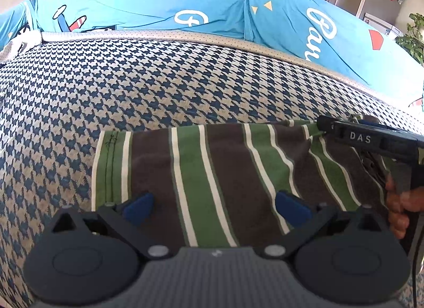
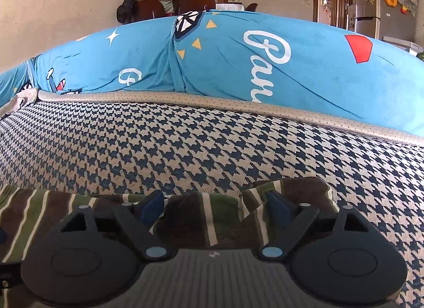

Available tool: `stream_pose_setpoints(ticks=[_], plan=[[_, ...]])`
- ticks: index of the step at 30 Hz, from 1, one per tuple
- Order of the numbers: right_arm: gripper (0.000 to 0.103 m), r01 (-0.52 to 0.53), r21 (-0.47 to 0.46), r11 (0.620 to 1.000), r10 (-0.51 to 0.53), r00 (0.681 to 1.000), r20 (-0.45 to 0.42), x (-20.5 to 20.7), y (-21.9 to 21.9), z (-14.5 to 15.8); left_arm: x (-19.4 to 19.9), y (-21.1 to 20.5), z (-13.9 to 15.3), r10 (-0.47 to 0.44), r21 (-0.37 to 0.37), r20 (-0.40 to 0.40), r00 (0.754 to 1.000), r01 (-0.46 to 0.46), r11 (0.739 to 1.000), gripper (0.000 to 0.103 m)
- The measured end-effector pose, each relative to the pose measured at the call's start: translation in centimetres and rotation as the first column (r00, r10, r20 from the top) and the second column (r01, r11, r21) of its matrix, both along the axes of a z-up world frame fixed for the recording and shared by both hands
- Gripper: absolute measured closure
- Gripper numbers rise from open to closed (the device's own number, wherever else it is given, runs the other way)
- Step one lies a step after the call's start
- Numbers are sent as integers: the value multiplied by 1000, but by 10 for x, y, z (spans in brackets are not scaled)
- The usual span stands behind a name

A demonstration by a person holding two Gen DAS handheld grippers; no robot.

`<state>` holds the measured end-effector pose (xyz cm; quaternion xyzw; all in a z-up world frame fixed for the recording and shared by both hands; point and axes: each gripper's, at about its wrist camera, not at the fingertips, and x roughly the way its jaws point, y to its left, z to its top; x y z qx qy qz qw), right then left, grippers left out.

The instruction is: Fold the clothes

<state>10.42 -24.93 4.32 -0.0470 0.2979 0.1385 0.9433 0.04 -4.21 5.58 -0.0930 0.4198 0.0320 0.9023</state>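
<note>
Two claws are hovering low over one striped shirt [image 1: 212, 175] we're folding on the houndstooth sofa seat [image 1: 132, 83]. The shirt is running long side to side, right under and just ahead of both claws. Our left claw [image 1: 214, 206] is spread wide over the flat middle, gripping nothing. Our right claw [image 2: 214, 204] is gaping too, straddling the bunched end without pinching it, so it's nearer that rumpled edge. Behind, a blue printed cover [image 2: 265, 56] is draping the backrest, with a fridge [image 2: 368, 3] beyond.

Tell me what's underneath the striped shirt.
The striped shirt lies on a houndstooth cushion cover, which shows all around it. The part directly beneath is covered, so anything else there can't be seen.
</note>
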Motion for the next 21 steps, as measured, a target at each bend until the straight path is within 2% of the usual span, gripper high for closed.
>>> stream_pose_setpoints(ticks=[5, 9, 14, 17, 21], plan=[[17, 18, 22, 1000, -18, 1000, 23, -17, -1, 17, -3, 6, 8, 7, 16, 26, 1000, -7, 1000, 0], [17, -9, 4, 1000, 9, 999, 36, -41, 6, 29, -9, 13, 12, 15, 39, 44, 999, -17, 999, 0], [10, -46, -4, 999, 46, 998, 41, -76, 16, 36, -21, 30, 15, 46, 24, 51, 998, -47, 999, 0], [2, -93, -4, 996, 93, 995, 45, -100, 26, 37, -30, 42, 15, 63, -2, 48, 997, -63, 998, 0], [2, -187, 15, 982, 186, 982, 35, -127, 39, 37, -42, 51, 15, 64, 6, 47, 997, -64, 998, 0]])
